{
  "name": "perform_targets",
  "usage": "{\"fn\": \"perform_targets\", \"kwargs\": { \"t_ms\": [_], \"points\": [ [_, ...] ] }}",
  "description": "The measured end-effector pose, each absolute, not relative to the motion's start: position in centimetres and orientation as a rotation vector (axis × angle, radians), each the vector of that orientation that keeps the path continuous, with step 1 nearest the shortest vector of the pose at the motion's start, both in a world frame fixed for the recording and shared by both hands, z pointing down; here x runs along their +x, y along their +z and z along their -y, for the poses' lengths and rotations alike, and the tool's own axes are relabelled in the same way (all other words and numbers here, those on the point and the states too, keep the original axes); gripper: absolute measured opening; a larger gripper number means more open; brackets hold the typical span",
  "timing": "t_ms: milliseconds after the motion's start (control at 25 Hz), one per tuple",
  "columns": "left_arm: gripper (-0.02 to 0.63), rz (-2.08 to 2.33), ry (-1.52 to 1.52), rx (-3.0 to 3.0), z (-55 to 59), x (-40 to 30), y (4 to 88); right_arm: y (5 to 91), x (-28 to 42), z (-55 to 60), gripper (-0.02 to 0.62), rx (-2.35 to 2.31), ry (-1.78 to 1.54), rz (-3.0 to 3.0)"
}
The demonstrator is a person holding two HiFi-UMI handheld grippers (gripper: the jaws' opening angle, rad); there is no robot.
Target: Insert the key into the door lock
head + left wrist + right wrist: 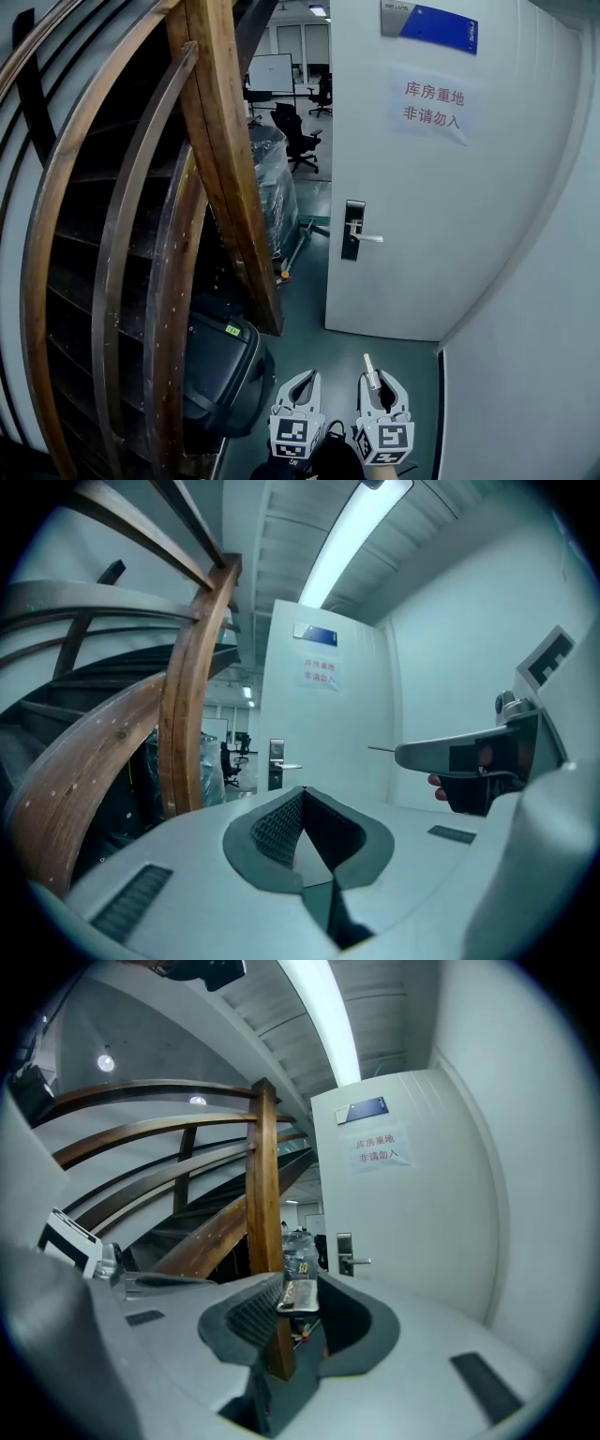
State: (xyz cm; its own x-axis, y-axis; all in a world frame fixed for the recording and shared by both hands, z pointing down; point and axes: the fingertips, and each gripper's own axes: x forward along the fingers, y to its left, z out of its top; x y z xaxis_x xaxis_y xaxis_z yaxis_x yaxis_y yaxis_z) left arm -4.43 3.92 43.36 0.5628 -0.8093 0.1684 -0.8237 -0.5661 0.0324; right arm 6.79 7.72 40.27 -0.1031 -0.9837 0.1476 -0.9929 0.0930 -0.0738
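Basically only the grasp is done: right gripper (pixel 382 382) clamps the key (pixel 369 367), left gripper (pixel 300 384) is closed and empty, door lock (pixel 352 231) well ahead, insertion left.

Red Chinese characters on the white paper sheet (pixel 433 103) taped to the white door (pixel 412 234): 库房重地 on top, 非请勿入 beneath. Above it, a blue-and-grey rectangular plate (pixel 429 25) with white print, too small to read. A yellow-green label (pixel 232 330) on the black hard case (pixel 220 370), illegible too. Black-and-white square code markers on the cubes of the left gripper (pixel 311 376) and right gripper (pixel 376 380).
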Motion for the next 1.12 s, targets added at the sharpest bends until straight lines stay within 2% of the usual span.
{"fn": "perform_targets", "kwargs": {
  "t_ms": [560, 1120],
  "points": [
    [0.003, 1.469, 0.242, 2.659, 10.2, 2.1, 43.0, 41.2, 11.7, 6.3, 0.117, 2.002, 0.288, 2.347],
    [0.003, 1.522, 0.302, 2.582, 17.9, 2.4, 47.3, 46.9, 13.3, 16.1, 0.117, 2.023, 0.312, 2.229]
  ]
}}
